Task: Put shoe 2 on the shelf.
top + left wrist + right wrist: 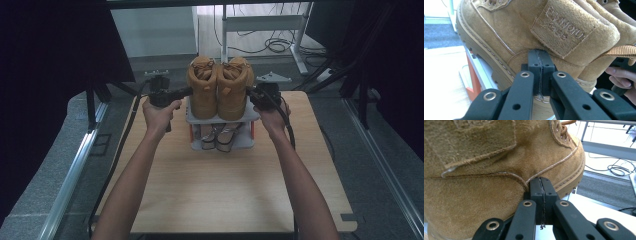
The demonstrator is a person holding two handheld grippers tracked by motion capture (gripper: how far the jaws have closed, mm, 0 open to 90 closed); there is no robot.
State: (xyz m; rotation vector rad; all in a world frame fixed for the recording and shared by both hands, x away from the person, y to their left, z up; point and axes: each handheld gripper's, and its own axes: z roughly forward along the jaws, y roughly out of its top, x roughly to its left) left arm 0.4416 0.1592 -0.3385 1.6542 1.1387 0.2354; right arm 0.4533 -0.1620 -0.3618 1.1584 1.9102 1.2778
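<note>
Two tan suede boots stand side by side on the top shelf of a small grey rack [248, 142] with orange posts. My left gripper [189, 91] is shut, jaws pressed flat together, its tips against the outer side of the left boot [202, 92]. In the left gripper view the shut gripper [539, 53] meets the boot [506, 27] just above the sole. My right gripper [250, 93] is shut too, touching the outer side of the right boot [233, 90]. In the right gripper view the gripper [541, 180] rests on that boot [486, 167] near a seam.
A pair of strappy shoes [220, 135] lies on the rack's lower shelf. The rack sits at the far middle of a wooden table [220, 190]. Behind it stand a desk frame [260, 22] and floor cables [277, 45]. Dark curtains hang on both sides.
</note>
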